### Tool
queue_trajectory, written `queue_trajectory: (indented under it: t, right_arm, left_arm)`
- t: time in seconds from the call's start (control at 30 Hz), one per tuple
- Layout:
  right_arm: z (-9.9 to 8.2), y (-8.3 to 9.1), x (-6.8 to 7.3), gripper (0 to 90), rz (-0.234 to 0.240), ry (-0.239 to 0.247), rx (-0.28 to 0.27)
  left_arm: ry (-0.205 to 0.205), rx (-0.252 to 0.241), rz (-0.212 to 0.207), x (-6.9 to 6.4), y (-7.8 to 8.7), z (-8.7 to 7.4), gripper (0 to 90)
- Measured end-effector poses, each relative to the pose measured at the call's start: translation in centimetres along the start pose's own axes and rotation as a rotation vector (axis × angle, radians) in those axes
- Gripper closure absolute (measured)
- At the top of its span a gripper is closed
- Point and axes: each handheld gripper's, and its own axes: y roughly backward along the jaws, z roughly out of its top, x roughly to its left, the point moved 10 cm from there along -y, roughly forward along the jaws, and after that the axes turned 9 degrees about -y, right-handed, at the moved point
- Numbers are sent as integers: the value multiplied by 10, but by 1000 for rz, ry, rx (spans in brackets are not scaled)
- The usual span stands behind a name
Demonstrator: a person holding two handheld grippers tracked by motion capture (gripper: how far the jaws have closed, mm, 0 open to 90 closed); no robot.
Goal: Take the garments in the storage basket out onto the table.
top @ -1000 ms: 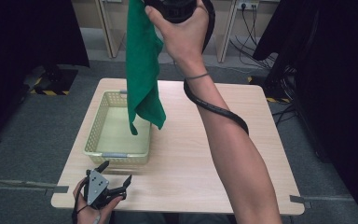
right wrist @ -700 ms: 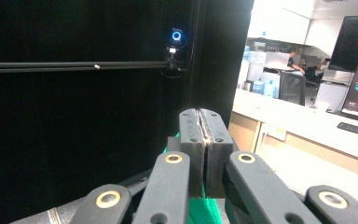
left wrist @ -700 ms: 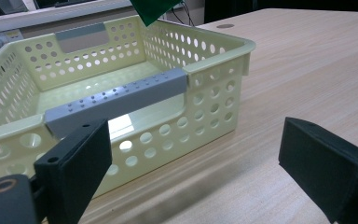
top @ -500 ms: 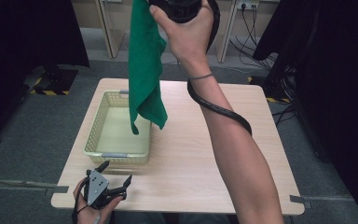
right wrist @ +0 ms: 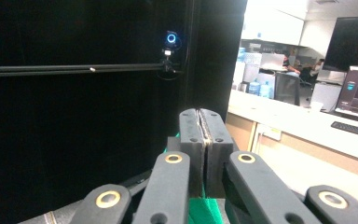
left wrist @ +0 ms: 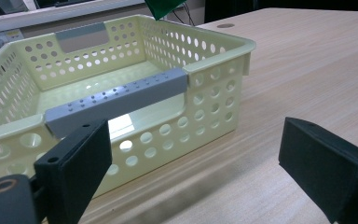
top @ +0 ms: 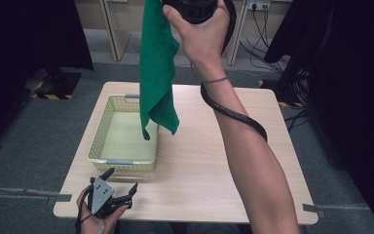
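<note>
Since one second ago we see the right hand (top: 199, 34) carry the green cloth (top: 157, 68) a little further toward the right side of the basket (top: 99, 136); the left gripper (top: 121, 187) stays where it was.

We log the right gripper (right wrist: 206, 135) raised high above the table (top: 209, 175), jaws pressed together, pinching the top of the green cloth; green fabric shows below the jaws in the right gripper view. The cloth hangs straight down, its lower end over the basket's right rim, apart from the basket floor as far as we can tell.

We note the left gripper resting at the near left edge of the table, jaws spread wide, holding nothing, just in front of the basket's near wall with its grey handle (left wrist: 116, 95).
</note>
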Motion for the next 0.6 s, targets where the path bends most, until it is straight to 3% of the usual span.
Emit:
queue_trajectory:
  t: [0.6]
  right_arm:
    - [0, 9, -10, 889, -19, 1, -4]
  left_arm:
    - [0, 1, 2, 0, 0, 0, 85]
